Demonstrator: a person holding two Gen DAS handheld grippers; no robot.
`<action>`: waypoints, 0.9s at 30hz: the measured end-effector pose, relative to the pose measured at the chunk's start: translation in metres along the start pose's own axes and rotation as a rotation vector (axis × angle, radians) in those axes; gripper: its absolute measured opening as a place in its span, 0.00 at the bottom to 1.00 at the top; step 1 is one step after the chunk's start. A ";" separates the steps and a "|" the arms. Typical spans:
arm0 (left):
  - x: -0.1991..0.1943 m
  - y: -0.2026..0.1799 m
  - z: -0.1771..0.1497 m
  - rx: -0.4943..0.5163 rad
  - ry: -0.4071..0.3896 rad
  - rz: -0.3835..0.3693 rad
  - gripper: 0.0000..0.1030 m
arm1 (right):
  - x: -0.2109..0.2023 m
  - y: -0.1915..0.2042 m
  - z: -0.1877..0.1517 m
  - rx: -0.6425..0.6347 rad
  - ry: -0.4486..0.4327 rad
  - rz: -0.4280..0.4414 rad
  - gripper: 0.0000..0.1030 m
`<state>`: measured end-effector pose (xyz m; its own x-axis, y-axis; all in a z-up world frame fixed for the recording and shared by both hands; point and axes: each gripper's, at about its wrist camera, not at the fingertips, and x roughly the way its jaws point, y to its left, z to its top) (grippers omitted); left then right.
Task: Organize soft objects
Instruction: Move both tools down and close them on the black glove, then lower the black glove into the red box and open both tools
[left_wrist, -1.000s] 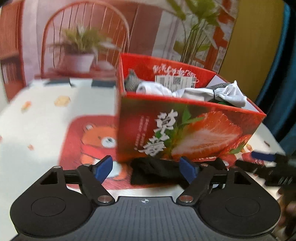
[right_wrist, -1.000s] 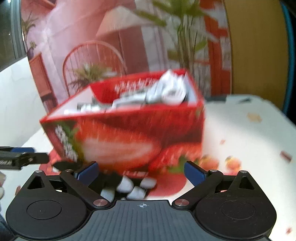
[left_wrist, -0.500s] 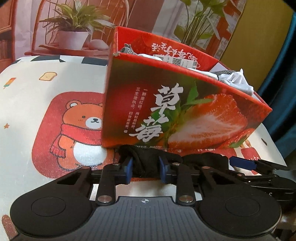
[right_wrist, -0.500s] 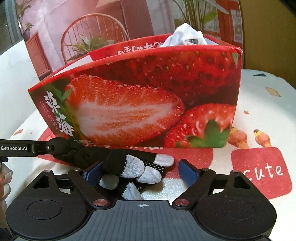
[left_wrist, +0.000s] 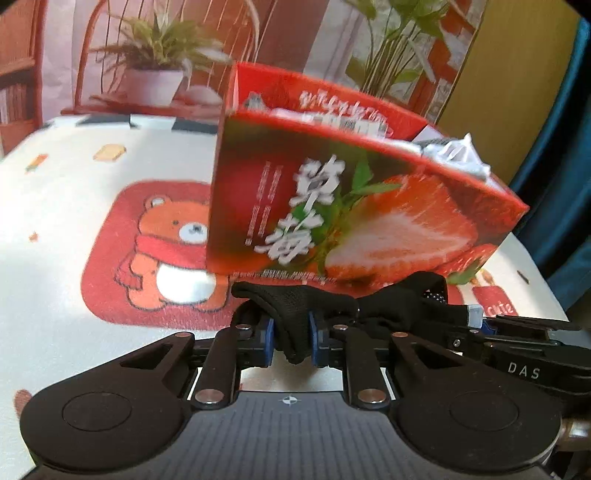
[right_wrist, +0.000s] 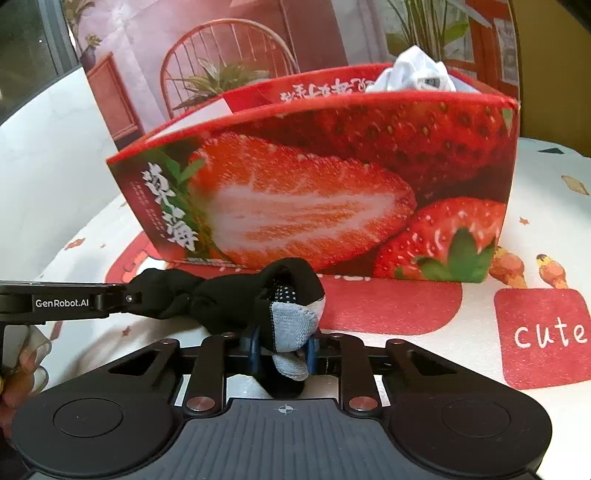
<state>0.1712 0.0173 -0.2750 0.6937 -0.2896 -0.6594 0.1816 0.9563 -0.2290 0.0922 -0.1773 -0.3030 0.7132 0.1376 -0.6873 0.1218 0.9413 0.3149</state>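
Black glove (right_wrist: 236, 295) with grey fingertips and a white-dotted patch. Red box (right_wrist: 332, 177) printed with strawberries, green leaves, white lettering. White cloth (right_wrist: 413, 75) inside. White tablecloth (left_wrist: 55, 206), red panel with orange bear (left_wrist: 166, 254); another red panel lettered "cute" (right_wrist: 546, 332). Blue pads (left_wrist: 269, 341) on black gripper.

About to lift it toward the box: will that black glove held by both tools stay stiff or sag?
Likely floppy: the black glove bunches and twists between the left tool and right tool. Probably light. Its dotted palm may resist slipping.
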 end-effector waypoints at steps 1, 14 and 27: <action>-0.006 -0.002 0.002 0.007 -0.018 -0.002 0.19 | -0.004 0.000 0.001 0.006 -0.011 0.009 0.19; -0.089 -0.029 0.071 0.103 -0.266 -0.063 0.19 | -0.077 0.016 0.079 -0.138 -0.211 0.103 0.19; -0.006 -0.025 0.128 0.105 -0.065 -0.066 0.19 | -0.018 -0.018 0.145 -0.052 -0.108 0.035 0.19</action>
<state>0.2518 0.0006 -0.1734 0.7208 -0.3519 -0.5971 0.2977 0.9352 -0.1919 0.1770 -0.2415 -0.2017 0.7867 0.1393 -0.6014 0.0620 0.9515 0.3014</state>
